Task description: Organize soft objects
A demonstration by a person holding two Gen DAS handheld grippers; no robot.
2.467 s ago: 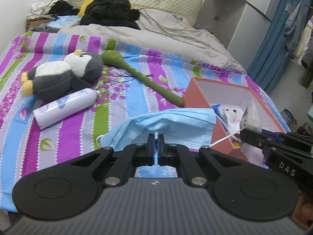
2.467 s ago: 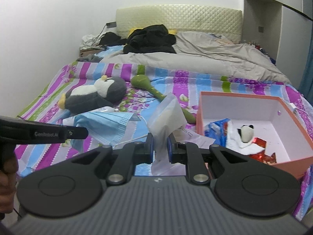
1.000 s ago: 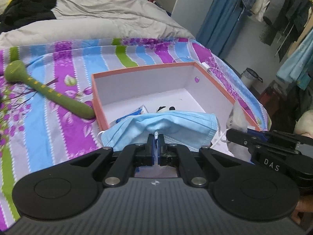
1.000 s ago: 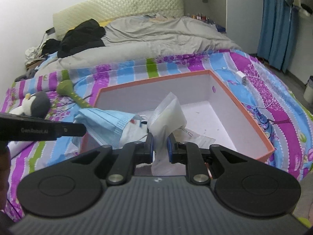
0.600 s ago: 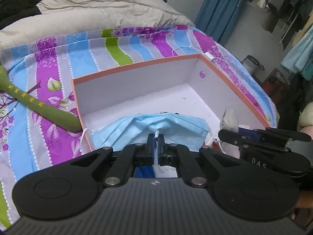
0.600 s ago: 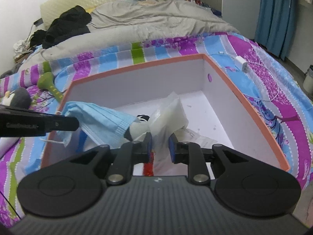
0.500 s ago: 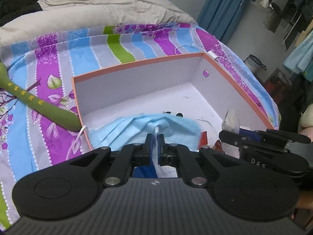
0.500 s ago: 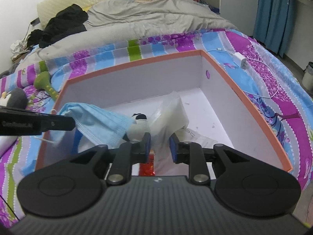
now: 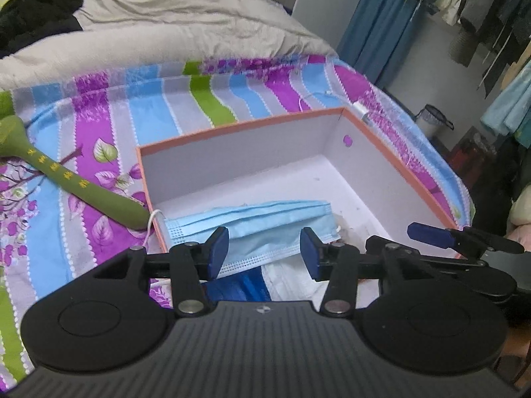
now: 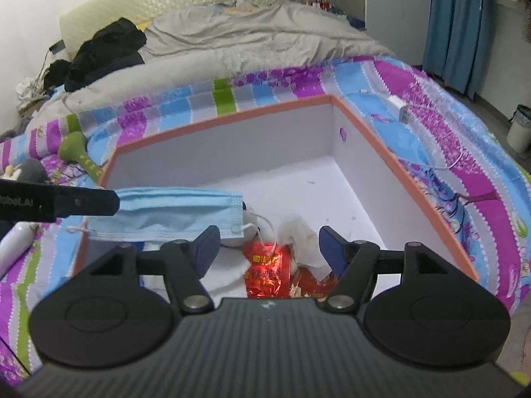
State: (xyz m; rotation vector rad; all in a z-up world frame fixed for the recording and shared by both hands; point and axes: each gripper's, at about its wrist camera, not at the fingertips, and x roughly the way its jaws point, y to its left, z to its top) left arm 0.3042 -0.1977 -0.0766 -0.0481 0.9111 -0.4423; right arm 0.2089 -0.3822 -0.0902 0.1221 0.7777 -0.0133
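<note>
An orange box (image 9: 239, 126) (image 10: 232, 112) with a white inside sits on the striped bedspread. My left gripper (image 9: 264, 248) is open, and the blue face mask (image 9: 262, 224) (image 10: 172, 214) lies loose in front of its jaws over the box's near left corner. My right gripper (image 10: 269, 244) is open above the box; the clear plastic bag (image 10: 300, 235) lies crumpled below it, free of the fingers, beside a red packet (image 10: 267, 273). The right gripper also shows in the left wrist view (image 9: 441, 235), and the left gripper's finger (image 10: 76, 203) in the right wrist view.
A green long-handled massage stick (image 9: 66, 179) lies on the bed left of the box. A penguin plush (image 10: 28, 170) and a white bottle (image 10: 13, 243) lie further left. A grey duvet (image 9: 149, 30) and black clothes (image 10: 106, 49) lie behind. A white cable (image 10: 398, 106) runs right of the box.
Both grippers carried their loads from over the bed to over the box, then opened. The mask and the plastic bag dropped out of the jaws into the box.
</note>
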